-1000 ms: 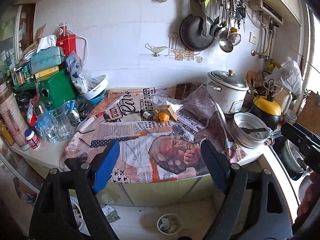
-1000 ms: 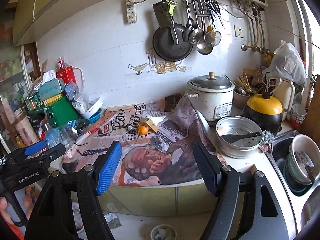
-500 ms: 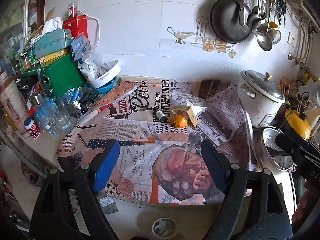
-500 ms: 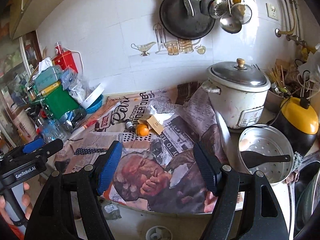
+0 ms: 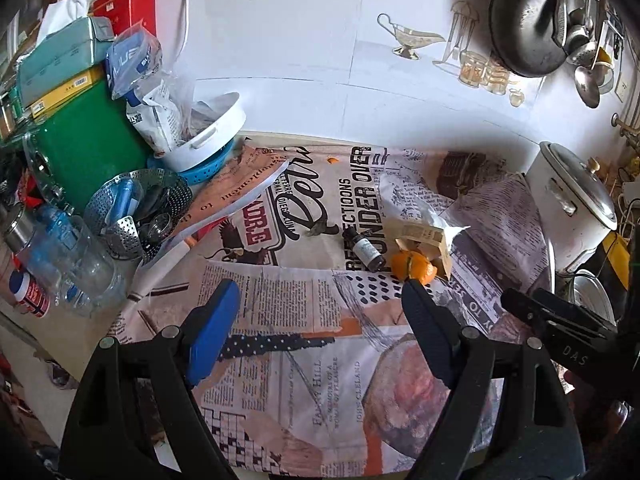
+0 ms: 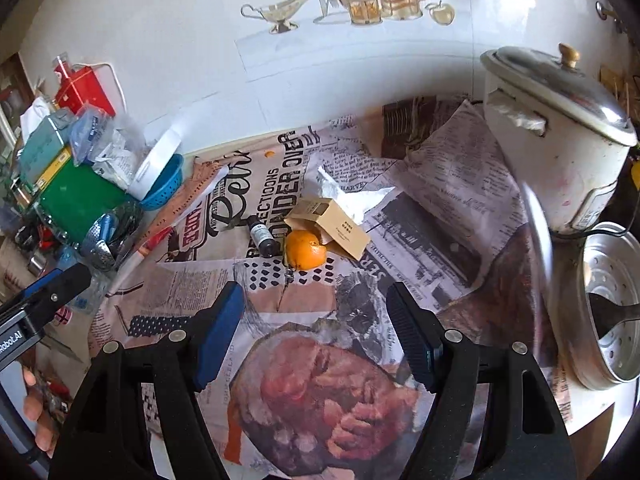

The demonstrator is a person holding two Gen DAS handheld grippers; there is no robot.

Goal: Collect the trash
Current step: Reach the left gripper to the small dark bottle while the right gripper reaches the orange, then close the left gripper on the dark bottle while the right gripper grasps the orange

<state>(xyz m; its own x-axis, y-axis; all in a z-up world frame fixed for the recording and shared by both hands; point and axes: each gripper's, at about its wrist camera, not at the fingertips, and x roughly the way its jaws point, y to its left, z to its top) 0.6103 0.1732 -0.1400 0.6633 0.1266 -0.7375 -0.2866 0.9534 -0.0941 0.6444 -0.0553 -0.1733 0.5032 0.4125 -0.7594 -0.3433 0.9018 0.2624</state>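
Both grippers have closed in on the counter: the right gripper (image 6: 314, 312), fingers wide and empty, now hovers just short of the orange peel (image 6: 305, 255); the left gripper (image 5: 320, 328) hangs equally wide, the peel at its right fingertip.

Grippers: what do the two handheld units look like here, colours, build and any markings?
Both are black plastic with round silver pivot screws. The left gripper and right gripper each carry one blue-padded finger and one dark ribbed finger. White lettering reads "Robot.AI" on the left unit and "DAS" on the right. A bare hand shows; no sleeves or cables visible.
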